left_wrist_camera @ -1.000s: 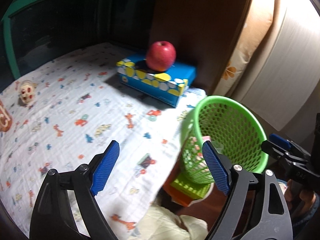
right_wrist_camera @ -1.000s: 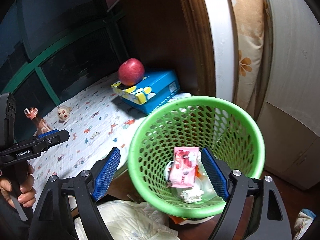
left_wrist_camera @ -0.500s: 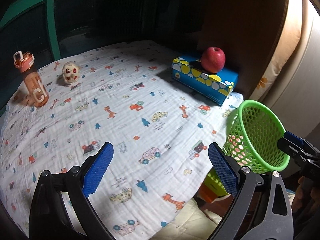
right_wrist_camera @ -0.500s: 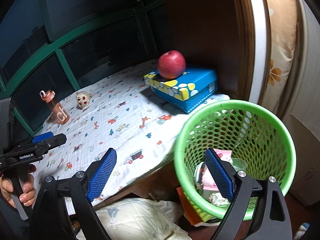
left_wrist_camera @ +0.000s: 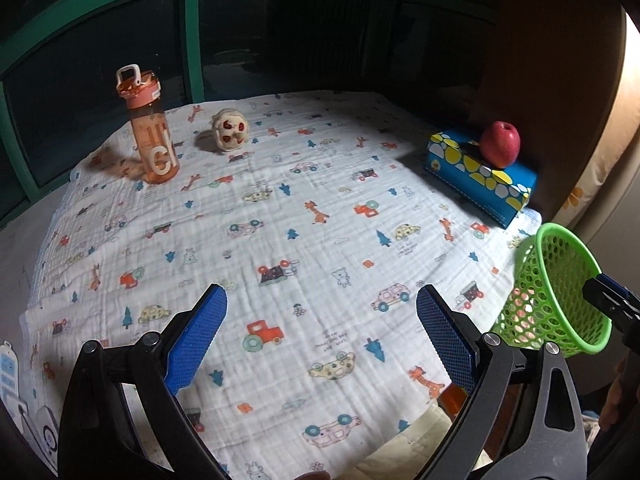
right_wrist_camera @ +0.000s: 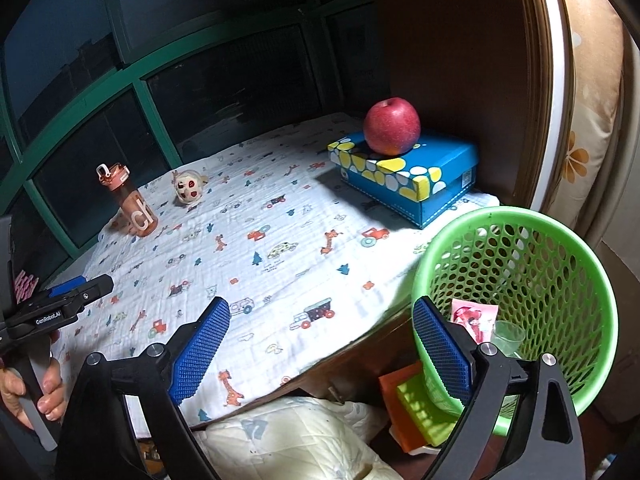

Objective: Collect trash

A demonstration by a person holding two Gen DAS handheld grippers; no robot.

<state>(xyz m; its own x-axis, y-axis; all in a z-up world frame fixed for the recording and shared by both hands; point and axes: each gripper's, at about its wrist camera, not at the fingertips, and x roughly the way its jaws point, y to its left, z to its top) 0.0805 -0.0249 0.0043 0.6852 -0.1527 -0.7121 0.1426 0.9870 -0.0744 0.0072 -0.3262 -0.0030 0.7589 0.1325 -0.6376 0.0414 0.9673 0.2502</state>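
The printed cloth [left_wrist_camera: 320,216] looks free of loose litter; the green basket [right_wrist_camera: 516,280] at its edge already holds a pink wrapper [right_wrist_camera: 474,318] and a clear cup [right_wrist_camera: 507,334]. Both claws — left gripper [left_wrist_camera: 322,330], right gripper [right_wrist_camera: 320,344] — have just been opening, spread with nothing between. Best to scan the cloth for scraps, leaving the bottle [left_wrist_camera: 150,128] at its far side — no trash, I judge.

1. One orange translucent plastic water bottle [left_wrist_camera: 150,136]
2. One red apple [right_wrist_camera: 392,126]
3. One blue cardboard tissue box with yellow and white spots [right_wrist_camera: 404,178]
4. One green perforated plastic waste basket [right_wrist_camera: 560,280]
5. One small cream round toy with red marks [left_wrist_camera: 230,130]
6. One pink wrapper [right_wrist_camera: 474,318] in basket
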